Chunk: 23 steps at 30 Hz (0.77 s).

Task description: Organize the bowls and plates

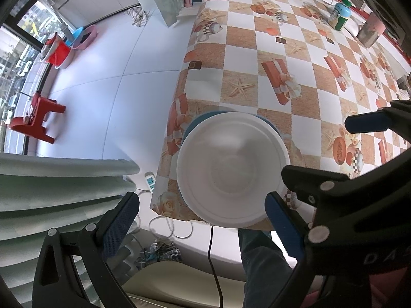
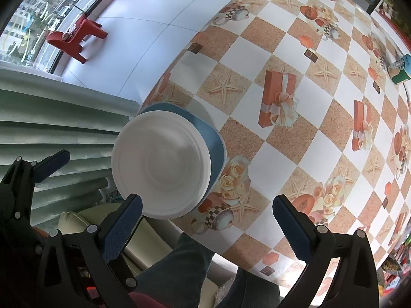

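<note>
A white bowl [image 1: 232, 169] sits on top of a blue plate [image 1: 195, 124] at the near left corner of the table. It also shows in the right wrist view as the white bowl [image 2: 160, 164] on the blue plate [image 2: 205, 131]. My left gripper [image 1: 203, 220] is open and empty, raised over the bowl's near rim. My right gripper [image 2: 208, 220] is open and empty, above the table's near edge just right of the bowl. The right gripper's blue pad [image 1: 367, 124] shows at the right of the left wrist view.
The table [image 2: 282, 154] has a checkered orange and white cloth. A green-capped jar [image 1: 340, 15] and a metal cup [image 1: 371, 32] stand at its far right. A pale curtain [image 1: 51, 192] hangs left. Red stool [image 1: 36, 118], basins [image 1: 69, 46] and cables [image 1: 169, 228] are on the floor.
</note>
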Motion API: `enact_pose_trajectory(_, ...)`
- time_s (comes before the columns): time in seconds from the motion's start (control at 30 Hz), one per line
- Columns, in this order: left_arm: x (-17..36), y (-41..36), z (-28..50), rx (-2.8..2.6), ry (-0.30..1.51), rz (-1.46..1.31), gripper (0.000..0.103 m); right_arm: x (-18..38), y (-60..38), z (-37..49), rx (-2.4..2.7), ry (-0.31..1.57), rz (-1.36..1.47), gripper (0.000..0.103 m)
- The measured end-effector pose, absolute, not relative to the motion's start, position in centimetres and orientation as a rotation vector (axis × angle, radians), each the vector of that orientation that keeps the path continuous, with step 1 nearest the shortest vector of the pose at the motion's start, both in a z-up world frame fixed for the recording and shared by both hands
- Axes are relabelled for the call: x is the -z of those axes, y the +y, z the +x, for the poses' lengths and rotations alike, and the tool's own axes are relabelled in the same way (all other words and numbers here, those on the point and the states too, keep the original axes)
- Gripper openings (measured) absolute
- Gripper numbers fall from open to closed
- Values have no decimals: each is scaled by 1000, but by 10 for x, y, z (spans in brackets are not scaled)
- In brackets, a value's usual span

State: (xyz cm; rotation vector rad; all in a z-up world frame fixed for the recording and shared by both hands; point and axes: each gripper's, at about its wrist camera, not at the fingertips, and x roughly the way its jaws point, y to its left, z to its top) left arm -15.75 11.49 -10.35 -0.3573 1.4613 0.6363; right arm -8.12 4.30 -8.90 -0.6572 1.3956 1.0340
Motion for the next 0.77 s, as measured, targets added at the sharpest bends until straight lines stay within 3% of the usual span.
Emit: enact_pose_trajectory(0.77,93,120,-147,-651,1428,-364,99,85,41,-75,-1057,1396,-647,102)
